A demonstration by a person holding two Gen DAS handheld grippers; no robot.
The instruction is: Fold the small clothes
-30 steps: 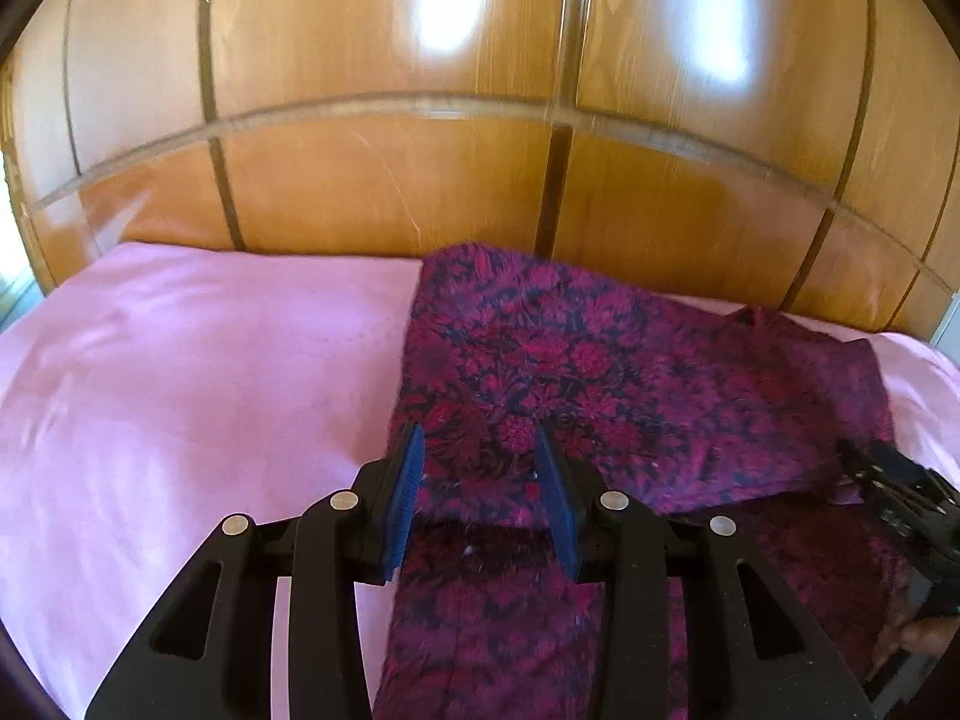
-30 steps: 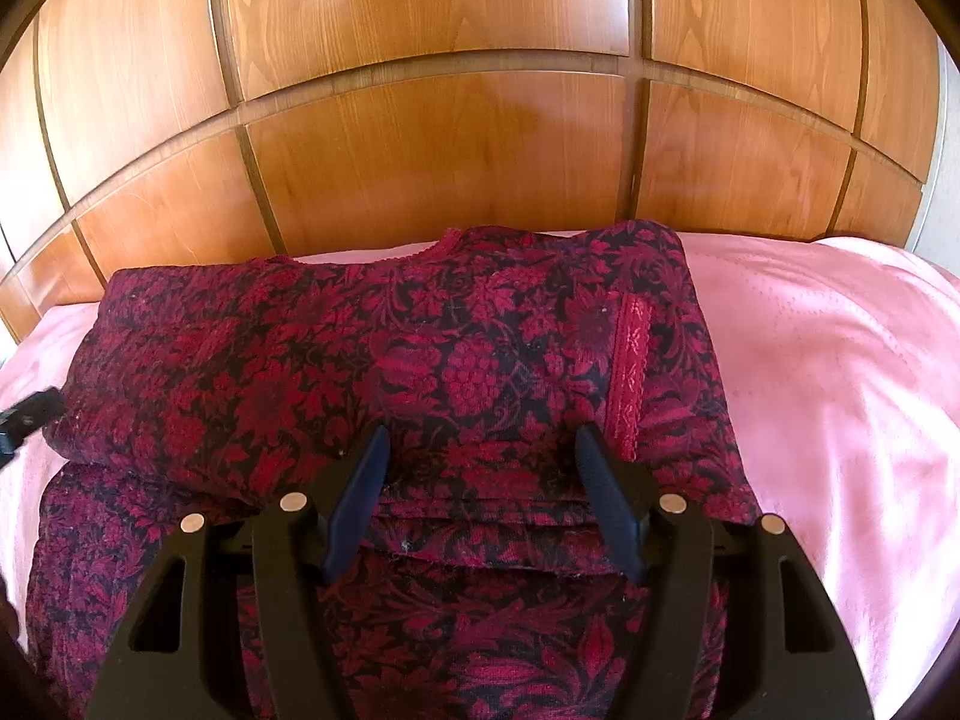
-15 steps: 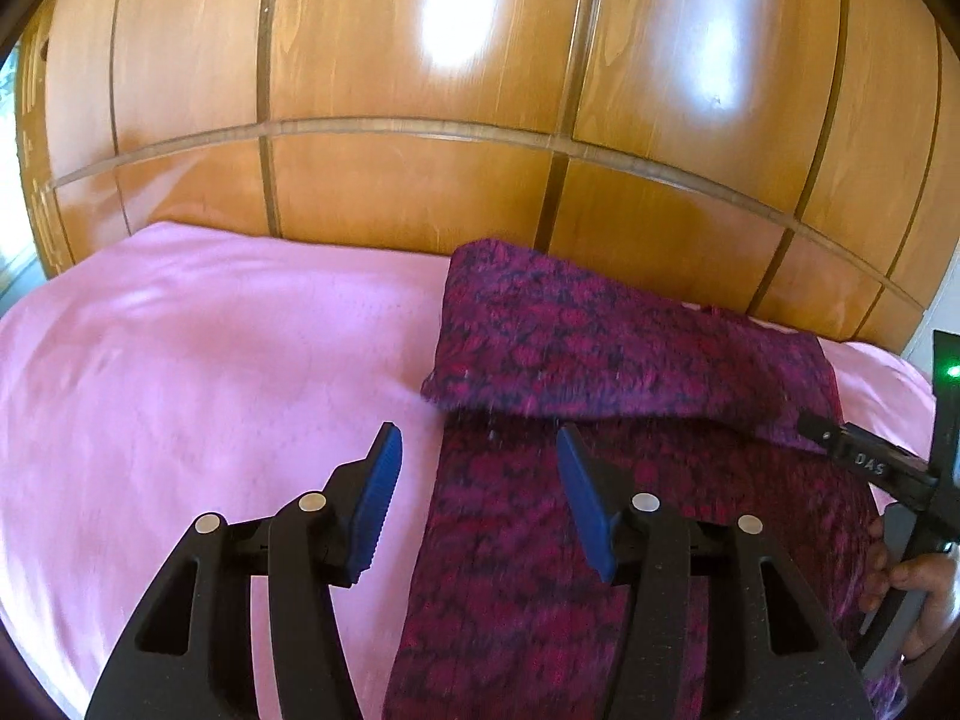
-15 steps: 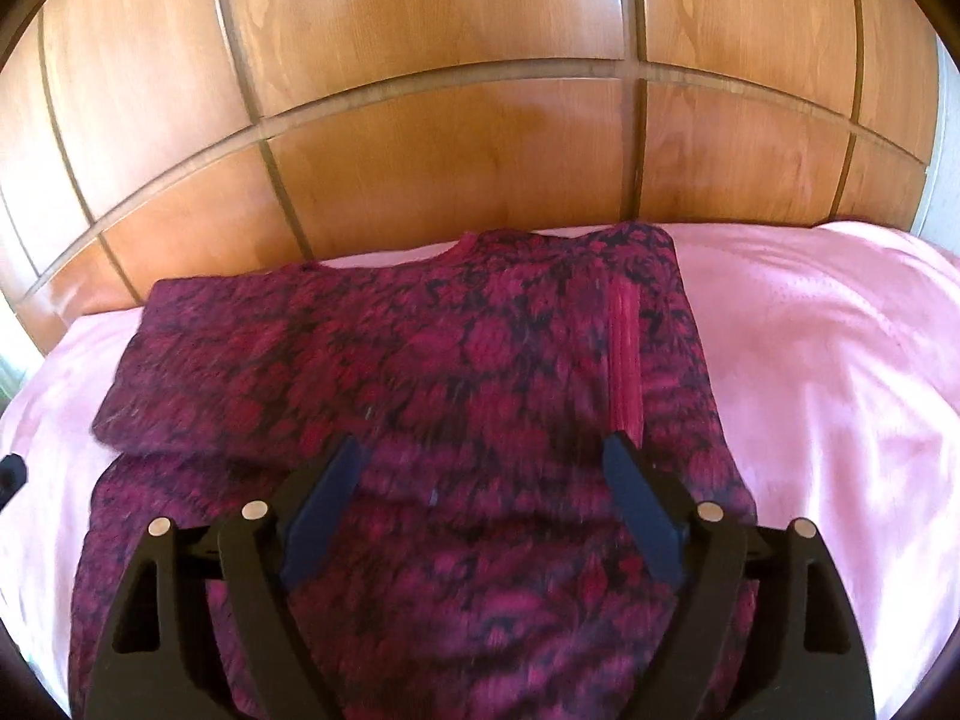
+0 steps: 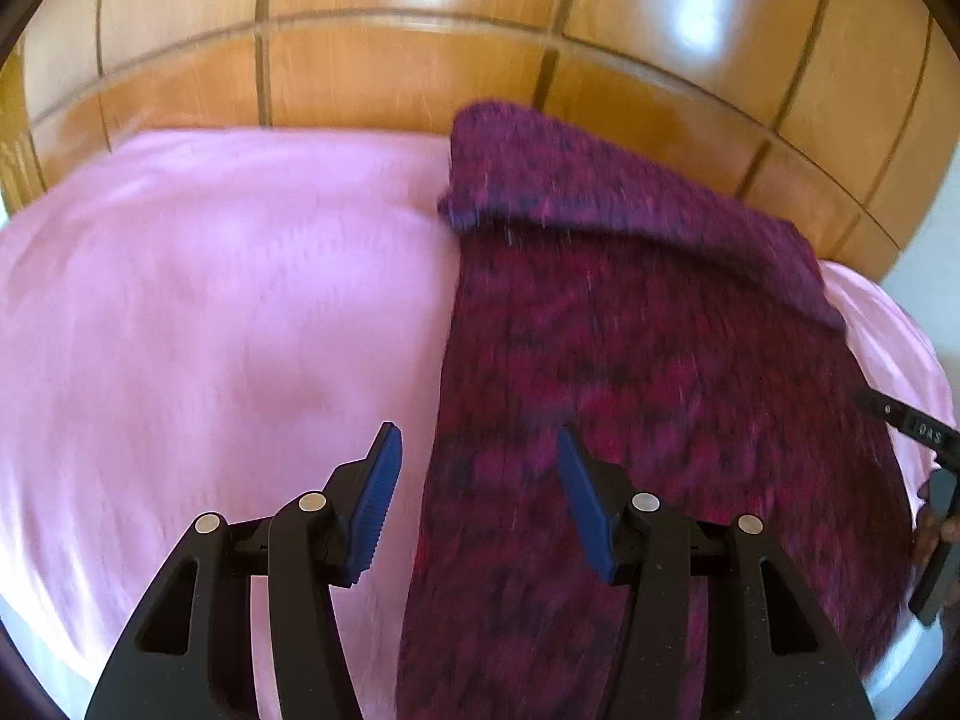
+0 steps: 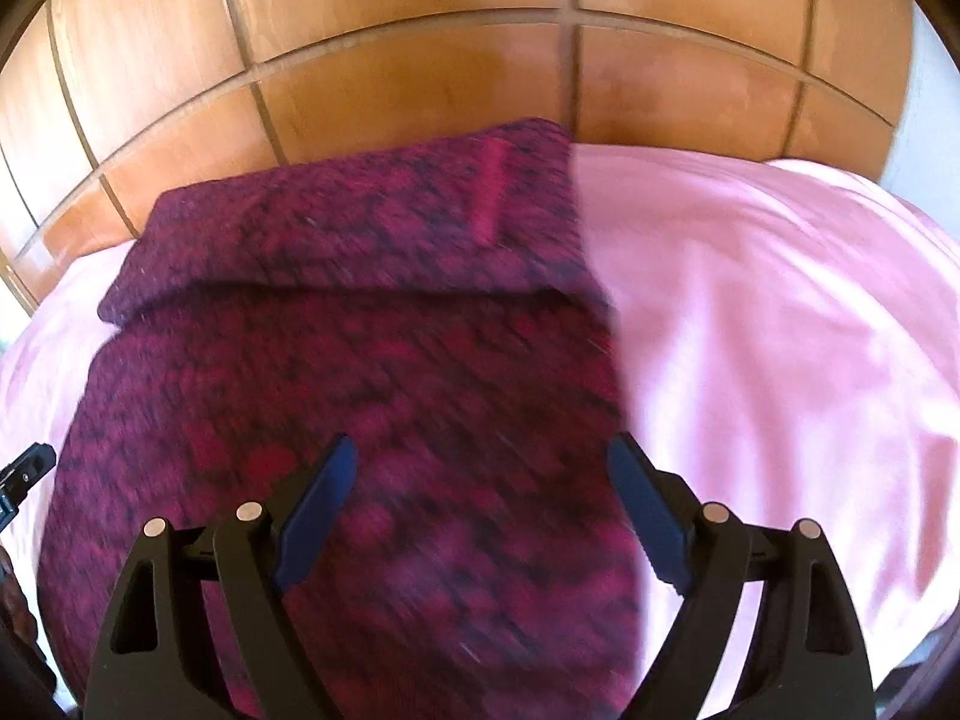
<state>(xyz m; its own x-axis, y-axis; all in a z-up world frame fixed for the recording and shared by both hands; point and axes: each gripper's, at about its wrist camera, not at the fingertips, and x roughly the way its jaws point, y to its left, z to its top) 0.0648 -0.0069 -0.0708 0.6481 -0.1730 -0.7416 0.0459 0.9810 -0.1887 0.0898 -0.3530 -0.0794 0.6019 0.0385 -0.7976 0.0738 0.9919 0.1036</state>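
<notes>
A dark red and black floral garment (image 5: 648,372) lies flat on a pink sheet (image 5: 210,330). Its far end is folded back toward me as a band near the headboard. It also shows in the right wrist view (image 6: 360,372). My left gripper (image 5: 477,474) is open and empty, raised over the garment's left edge. My right gripper (image 6: 483,480) is open and empty, raised over the garment's right edge. Both views are blurred by motion.
A glossy wooden headboard (image 5: 420,72) stands right behind the garment; it also shows in the right wrist view (image 6: 456,60). The pink sheet (image 6: 768,312) spreads wide on both sides. The right gripper's body shows at the left view's right rim (image 5: 924,438).
Both grippers have opened wider and pulled back and up from the folded band. The fold stays lying on the garment.
</notes>
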